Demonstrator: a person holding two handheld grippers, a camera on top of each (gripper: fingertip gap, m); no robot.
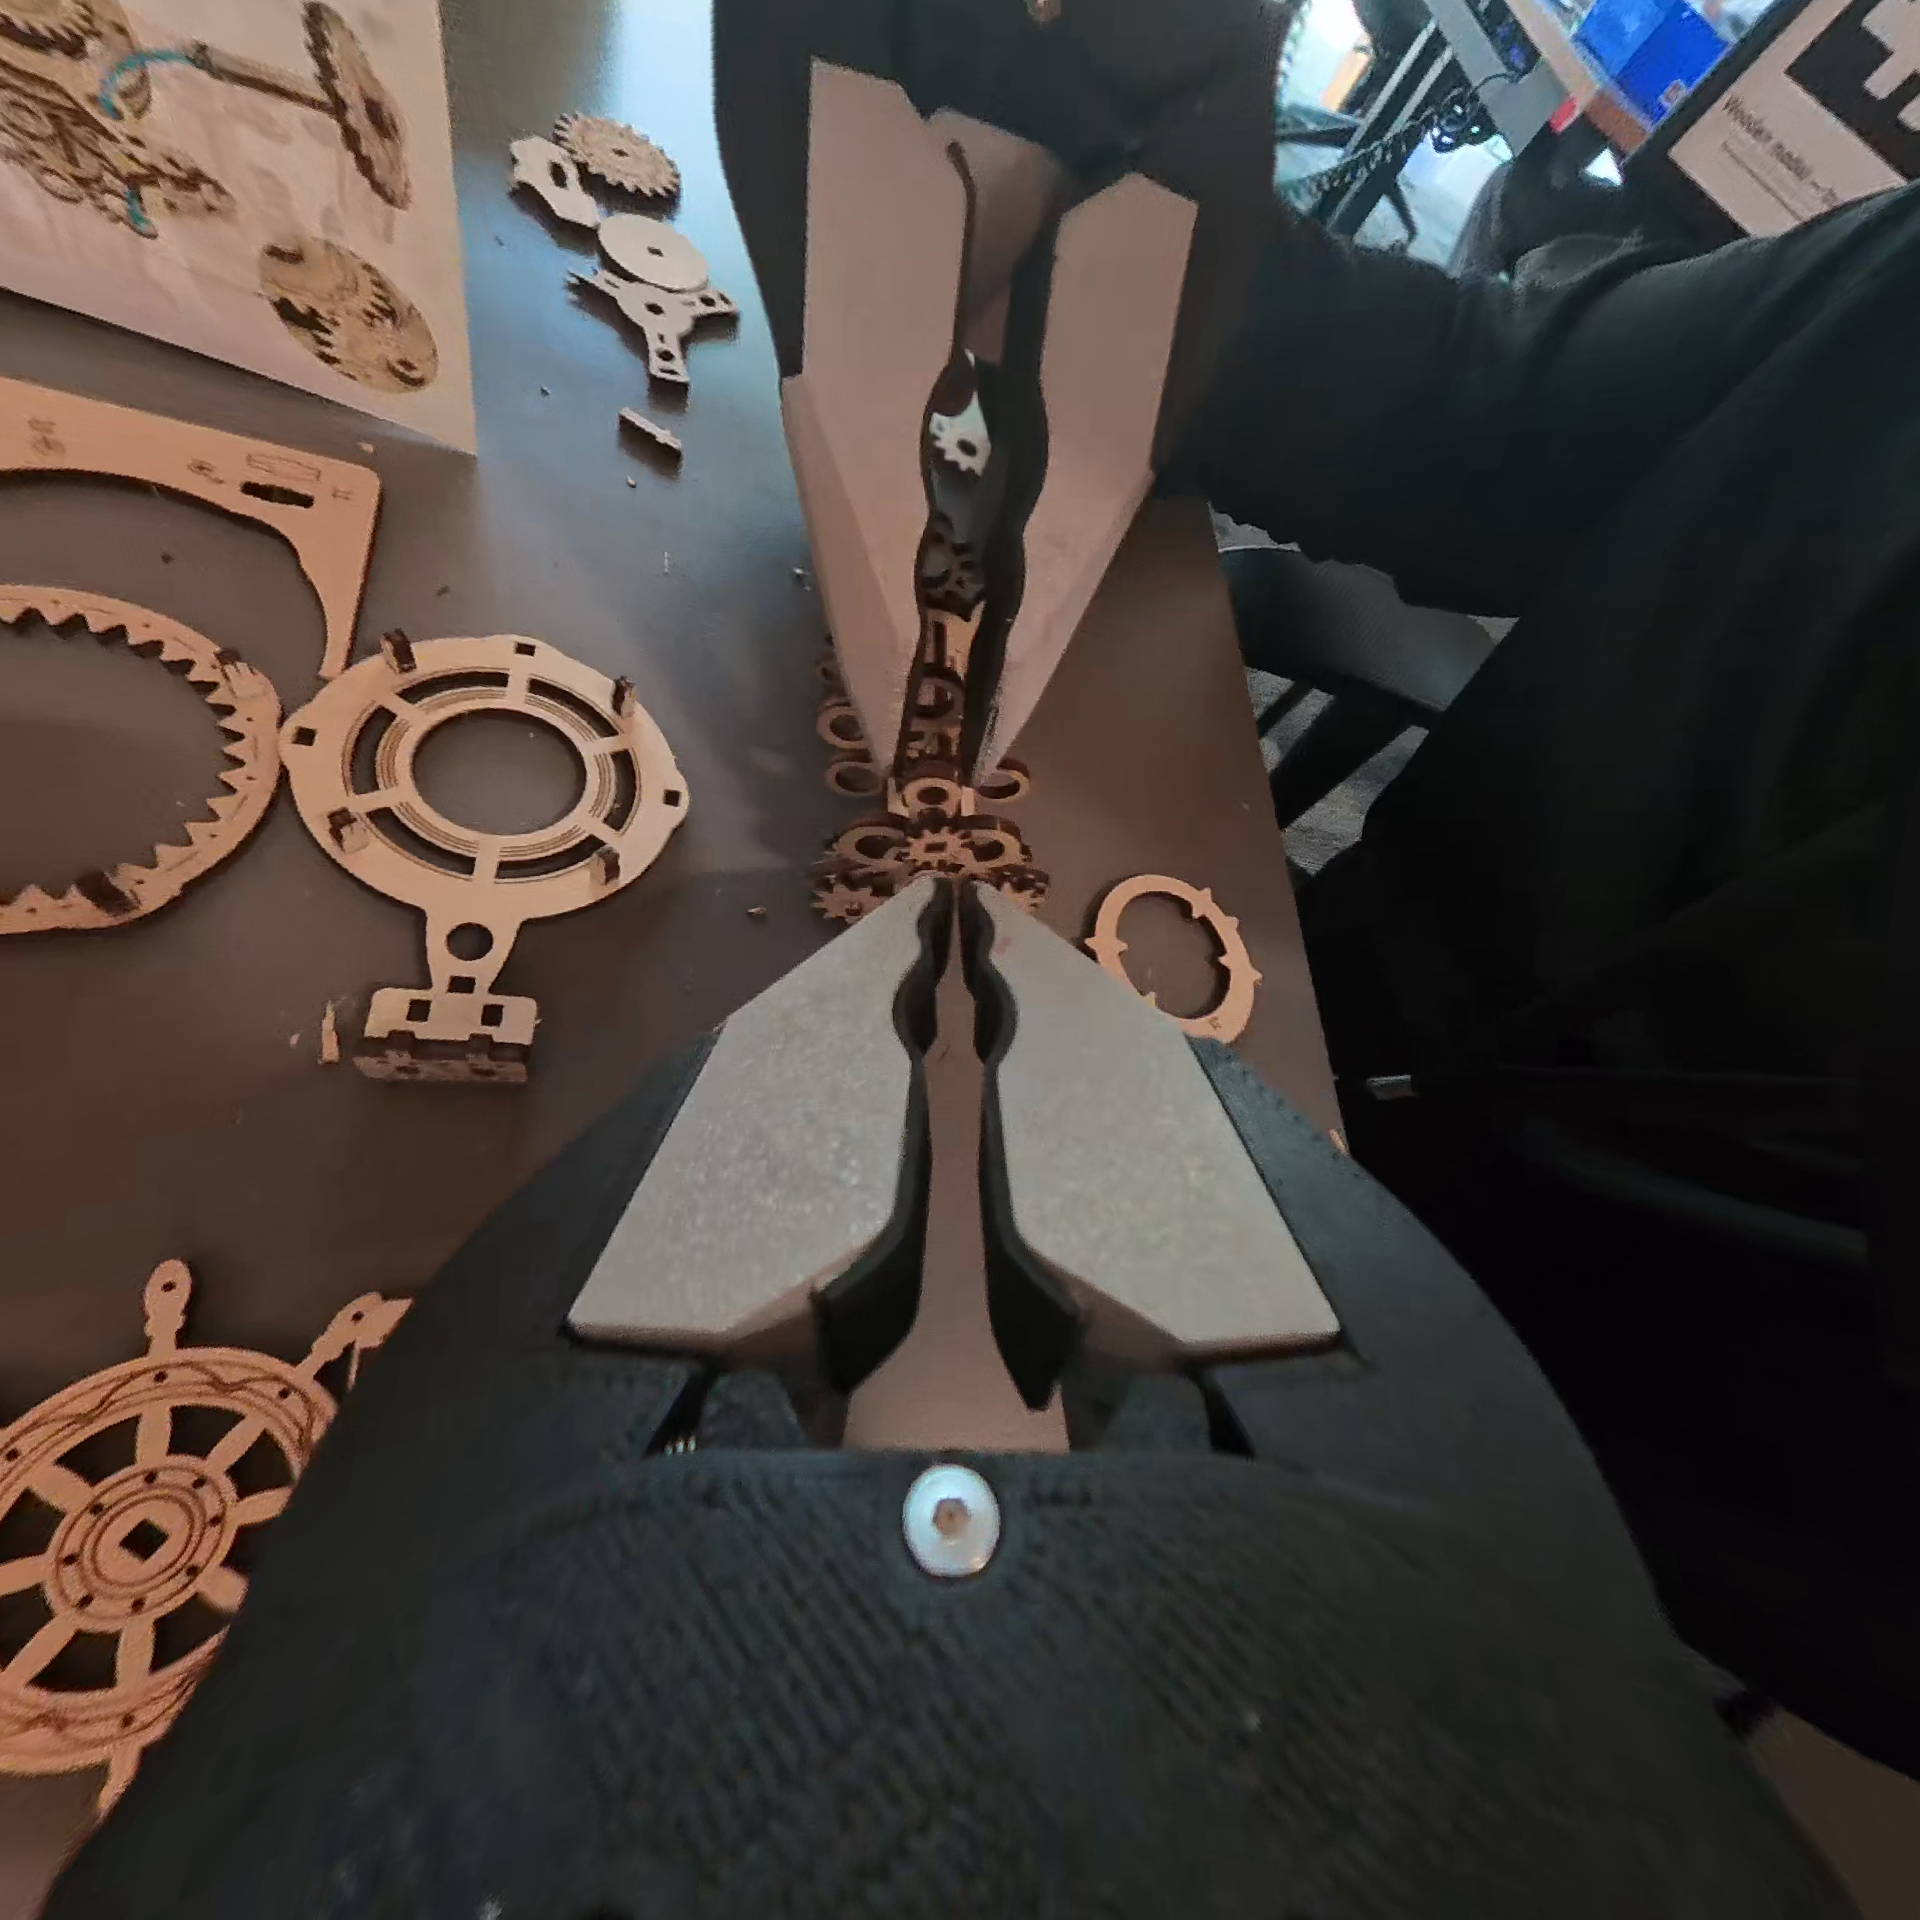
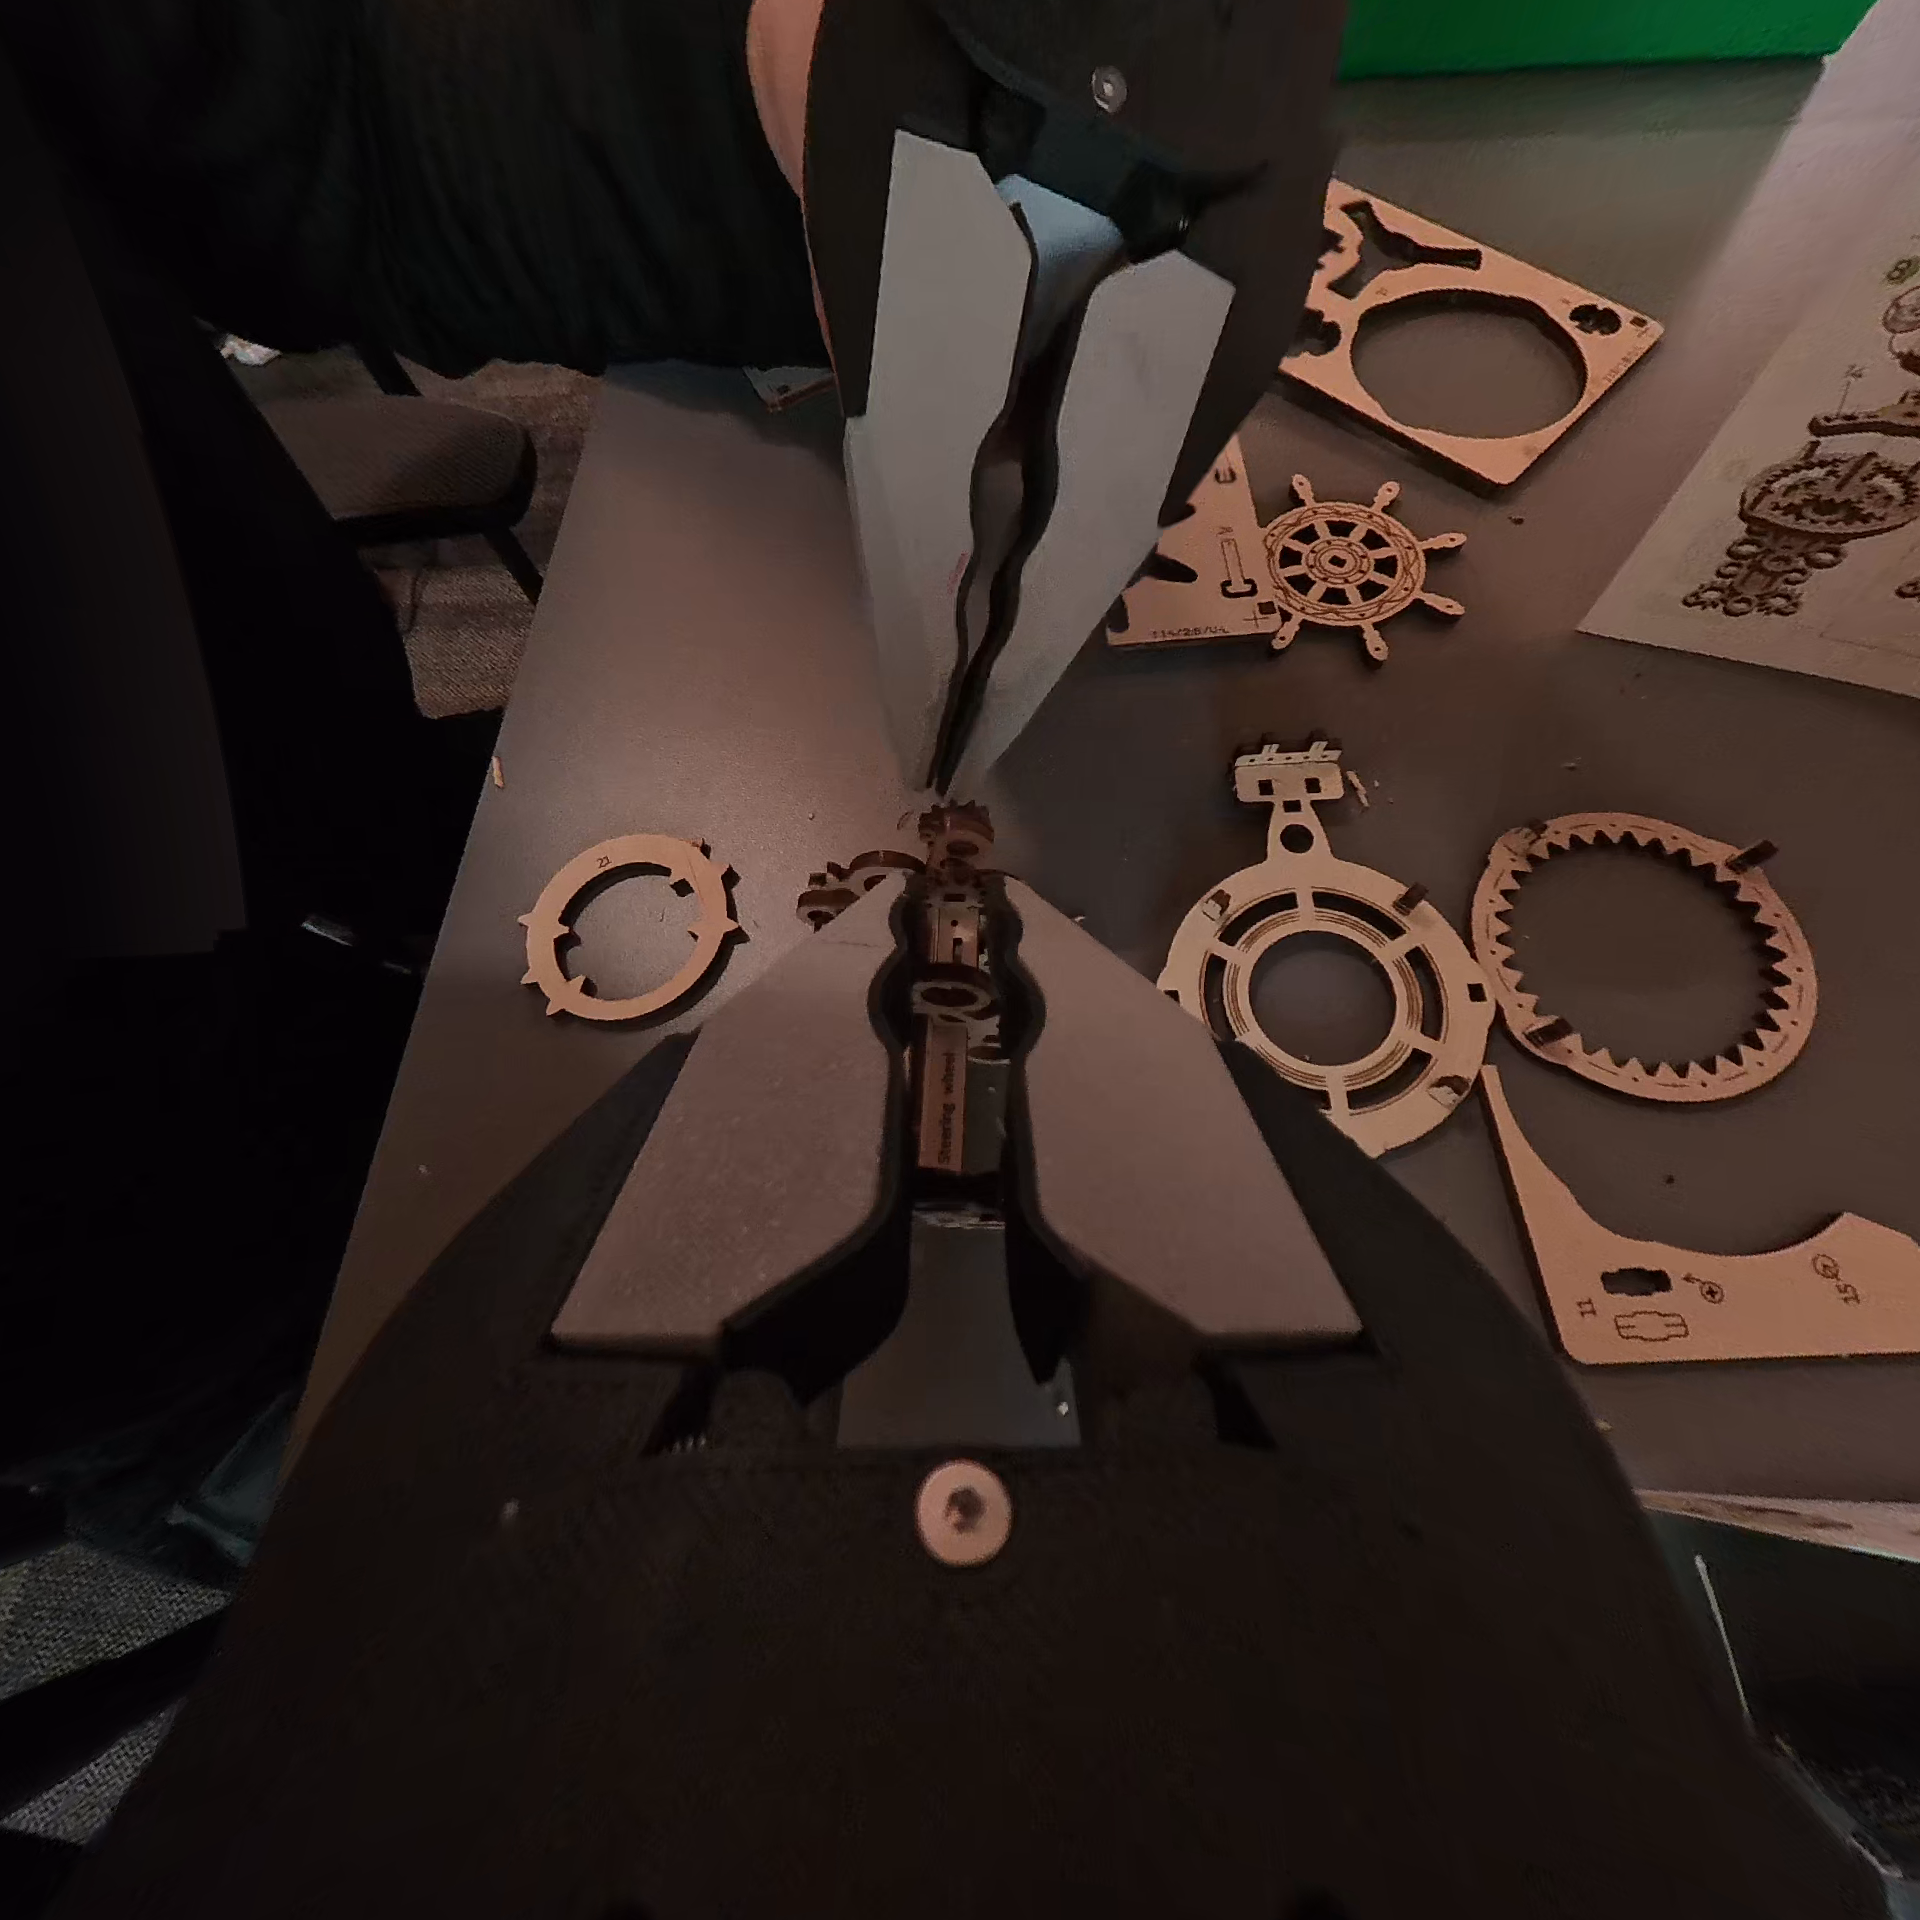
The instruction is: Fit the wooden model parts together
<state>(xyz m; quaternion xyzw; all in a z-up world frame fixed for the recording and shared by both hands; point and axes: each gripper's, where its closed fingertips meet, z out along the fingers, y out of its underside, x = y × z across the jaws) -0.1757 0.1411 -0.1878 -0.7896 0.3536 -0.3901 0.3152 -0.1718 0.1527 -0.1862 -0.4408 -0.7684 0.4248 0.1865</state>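
My right gripper (image 2: 948, 899) is shut on a slim wooden sub-assembly (image 2: 940, 1101) with small gears at its front end (image 2: 951, 831). In the left wrist view the right gripper (image 1: 935, 769) comes down from above, with the gear cluster (image 1: 925, 857) sticking out below its tips. My left gripper (image 1: 951, 894) is shut, its tips right at that gear cluster. In the right wrist view the left gripper (image 2: 940, 779) points down at the top gear. I cannot tell whether it touches it.
On the dark table (image 1: 623, 582) lie a spiked ring (image 1: 1164, 894) (image 2: 623, 857), a round frame with a stem (image 1: 322, 774) (image 2: 1184, 982), a toothed ring (image 1: 260, 758) (image 2: 1792, 977), a ship's wheel (image 1: 260, 1403) (image 2: 1403, 566), off-cut sheets (image 2: 1704, 1278) and an instruction sheet (image 1: 208, 312). The table edge (image 1: 1278, 831) runs close by. Left and right tips are no more than a few centimetres apart.
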